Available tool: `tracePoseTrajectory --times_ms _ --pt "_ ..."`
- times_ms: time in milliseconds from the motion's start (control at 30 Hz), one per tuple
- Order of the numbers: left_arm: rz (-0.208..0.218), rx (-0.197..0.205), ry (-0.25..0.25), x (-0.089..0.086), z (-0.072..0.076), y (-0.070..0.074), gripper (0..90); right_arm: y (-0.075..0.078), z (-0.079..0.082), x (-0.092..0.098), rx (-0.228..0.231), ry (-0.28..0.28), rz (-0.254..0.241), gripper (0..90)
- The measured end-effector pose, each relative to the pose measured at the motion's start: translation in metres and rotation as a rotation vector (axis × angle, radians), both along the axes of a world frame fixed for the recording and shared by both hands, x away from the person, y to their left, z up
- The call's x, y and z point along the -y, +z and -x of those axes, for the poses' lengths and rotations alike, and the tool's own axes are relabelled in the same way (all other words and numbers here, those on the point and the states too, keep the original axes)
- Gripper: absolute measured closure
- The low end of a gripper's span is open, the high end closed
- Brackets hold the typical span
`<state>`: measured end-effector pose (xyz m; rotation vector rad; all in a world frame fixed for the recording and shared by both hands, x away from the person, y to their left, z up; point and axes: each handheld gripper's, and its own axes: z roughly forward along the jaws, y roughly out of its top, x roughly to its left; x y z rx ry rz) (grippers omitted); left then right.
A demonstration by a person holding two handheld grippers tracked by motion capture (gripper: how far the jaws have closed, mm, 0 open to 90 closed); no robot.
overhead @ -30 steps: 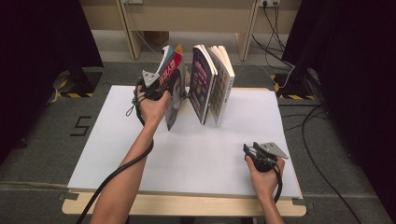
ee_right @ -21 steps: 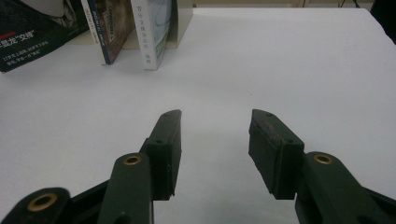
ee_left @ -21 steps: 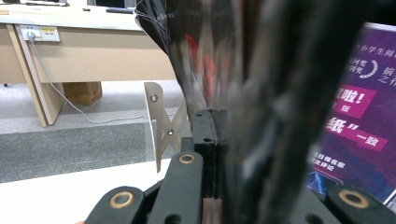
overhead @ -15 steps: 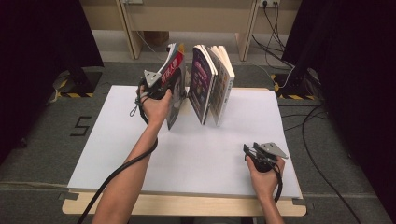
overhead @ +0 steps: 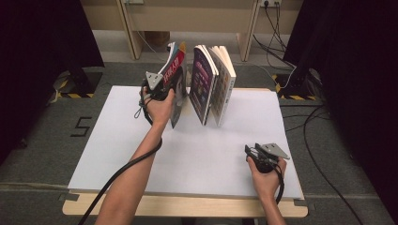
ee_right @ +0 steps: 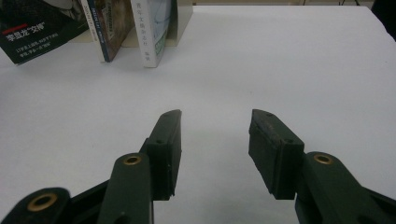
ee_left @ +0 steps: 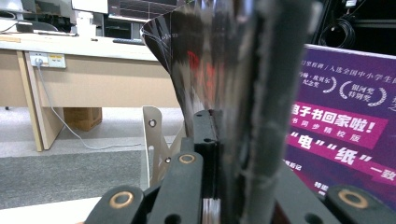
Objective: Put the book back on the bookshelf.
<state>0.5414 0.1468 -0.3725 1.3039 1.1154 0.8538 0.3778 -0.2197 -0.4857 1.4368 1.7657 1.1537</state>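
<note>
Three books stand at the back of the white table (overhead: pixel 211 154). The leftmost, a red-covered book (overhead: pixel 176 61), leans left, and my left gripper (overhead: pixel 169 86) is shut on its near edge. In the left gripper view its glossy dark cover (ee_left: pixel 219 70) is pinched between the jaws of the left gripper (ee_left: pixel 215 135). A purple book (overhead: pixel 202 79) (ee_left: pixel 345 126) and a white-spined book (overhead: pixel 224 79) stand together just to its right. My right gripper (overhead: pixel 251 152) rests near the front right of the table. The right gripper (ee_right: pixel 215 135) is open, with nothing but bare table between its jaws.
A wooden strip (overhead: pixel 187 206) edges the front of the table. Pale desks (overhead: pixel 187 18) stand behind it, with cables (overhead: pixel 324 117) on the grey floor at the right. Dark curtains (overhead: pixel 42 37) hang on both sides.
My left hand has shifted slightly toward the standing books, still on the red-covered book. The right gripper has stayed where it was.
</note>
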Motion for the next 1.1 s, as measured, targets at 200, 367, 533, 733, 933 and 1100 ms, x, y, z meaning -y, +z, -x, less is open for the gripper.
tracePoseTrajectory --times_ms 200,367,533,733,933,1100 --pt "-0.02 -0.004 0.003 0.0 0.0 0.0 84.3 0.0 0.0 0.0 -0.004 0.0 0.0 54.6" --pt "-0.033 -0.002 0.003 0.0 0.0 0.0 76.4 0.001 0.001 0.0 -0.001 -0.001 0.0 54.5" --pt "-0.03 -0.011 -0.004 -0.002 -0.001 -0.003 67.9 0.001 0.0 0.001 0.001 0.0 0.003 54.5" --pt "-0.007 -0.035 -0.017 -0.004 0.001 -0.006 59.2 0.0 0.001 -0.001 0.0 0.002 0.005 54.4" --pt "0.019 -0.05 -0.031 -0.009 0.004 -0.012 56.1 0.001 0.001 -0.001 0.003 0.001 0.003 54.3" --pt "0.01 -0.064 -0.03 -0.012 0.005 -0.014 51.9 0.001 0.001 -0.001 0.003 0.002 0.007 54.3"
